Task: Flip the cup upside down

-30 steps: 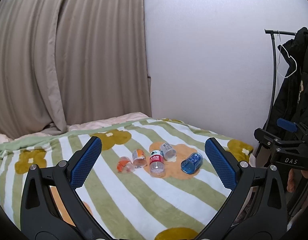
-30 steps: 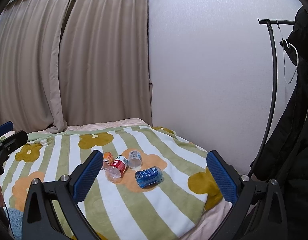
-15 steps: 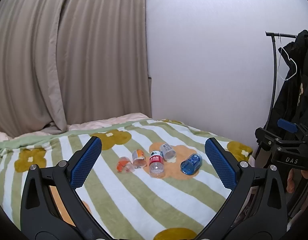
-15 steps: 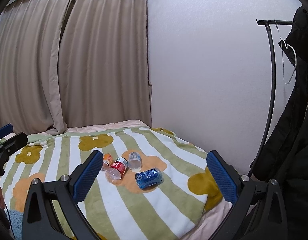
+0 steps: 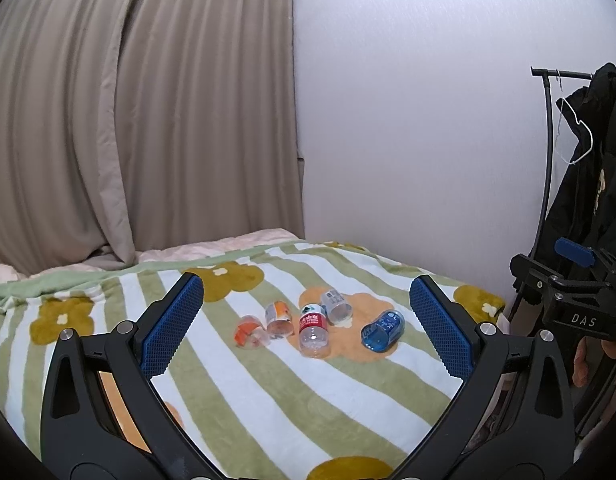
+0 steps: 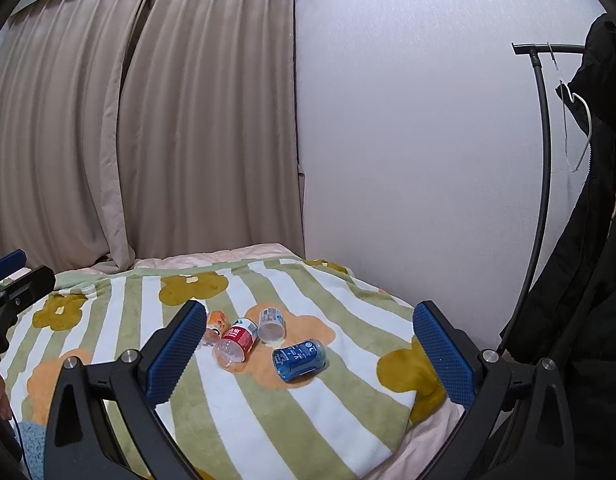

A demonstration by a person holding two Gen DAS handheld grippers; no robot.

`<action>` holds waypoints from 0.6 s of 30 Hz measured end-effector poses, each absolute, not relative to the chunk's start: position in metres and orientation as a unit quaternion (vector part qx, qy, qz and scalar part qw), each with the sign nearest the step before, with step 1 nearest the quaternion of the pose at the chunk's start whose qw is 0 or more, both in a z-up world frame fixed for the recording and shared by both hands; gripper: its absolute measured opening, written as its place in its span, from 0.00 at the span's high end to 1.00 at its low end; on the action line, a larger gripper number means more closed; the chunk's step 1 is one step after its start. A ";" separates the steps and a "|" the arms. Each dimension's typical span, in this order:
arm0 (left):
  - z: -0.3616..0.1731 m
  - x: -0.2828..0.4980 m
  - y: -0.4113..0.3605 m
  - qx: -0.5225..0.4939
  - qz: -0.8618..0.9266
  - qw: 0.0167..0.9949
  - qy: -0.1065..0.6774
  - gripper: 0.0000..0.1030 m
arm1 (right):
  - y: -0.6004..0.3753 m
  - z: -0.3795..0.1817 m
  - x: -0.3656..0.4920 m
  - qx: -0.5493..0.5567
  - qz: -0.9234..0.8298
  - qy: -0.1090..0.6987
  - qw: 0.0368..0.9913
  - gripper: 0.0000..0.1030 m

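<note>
Several cut-bottle cups lie on their sides on the striped blanket (image 5: 227, 380): a blue cup (image 5: 382, 330), a clear cup with a white label (image 5: 336, 306), a red-labelled cup (image 5: 314, 332) and two orange-labelled cups (image 5: 278, 319) (image 5: 248, 332). In the right wrist view I see the blue cup (image 6: 300, 360), the white-labelled cup (image 6: 271, 324), the red-labelled cup (image 6: 235, 342) and an orange cup (image 6: 216, 324) partly behind my finger. My left gripper (image 5: 305, 334) is open and empty, well short of the cups. My right gripper (image 6: 310, 356) is open and empty, also held back from them.
The bed meets a white wall (image 5: 408, 140) on the right and beige curtains (image 5: 127, 120) behind. A black coat rack (image 6: 542, 160) with a dark coat (image 6: 580, 280) stands right of the bed. The blanket's front right corner (image 6: 388, 440) drops off the mattress.
Both grippers have drifted slightly; the cups sit a little lower and closer in the views. The cups have not moved, and both grippers stay open.
</note>
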State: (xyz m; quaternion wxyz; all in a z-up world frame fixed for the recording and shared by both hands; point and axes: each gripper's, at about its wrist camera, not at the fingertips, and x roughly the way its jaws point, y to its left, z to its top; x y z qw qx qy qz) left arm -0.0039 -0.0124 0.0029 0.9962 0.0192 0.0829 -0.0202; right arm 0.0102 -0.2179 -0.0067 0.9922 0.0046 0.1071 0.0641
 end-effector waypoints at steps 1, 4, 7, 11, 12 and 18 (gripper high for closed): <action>0.003 -0.004 -0.012 0.020 -0.020 0.996 0.083 0.00 | -0.217 -0.005 0.009 0.004 0.065 0.105 0.992 0.00; 0.004 -0.005 -0.013 0.020 -0.021 0.996 0.082 0.00 | -0.215 -0.003 0.007 0.000 0.067 0.101 0.993 0.00; 0.005 -0.005 -0.014 0.019 -0.023 0.996 0.079 0.00 | -0.215 -0.003 0.005 -0.002 0.066 0.096 0.993 0.00; 0.006 -0.003 -0.018 0.022 -0.032 0.996 0.080 0.00 | -0.221 -0.006 0.006 0.015 0.064 0.098 0.993 0.00; 0.006 0.000 -0.019 0.023 -0.036 0.996 0.083 0.00 | -0.223 -0.007 0.007 0.015 0.061 0.101 0.993 0.00; 0.012 0.044 -0.040 0.048 -0.103 0.985 0.128 0.00 | -0.240 -0.007 0.015 0.029 0.056 0.114 0.991 0.00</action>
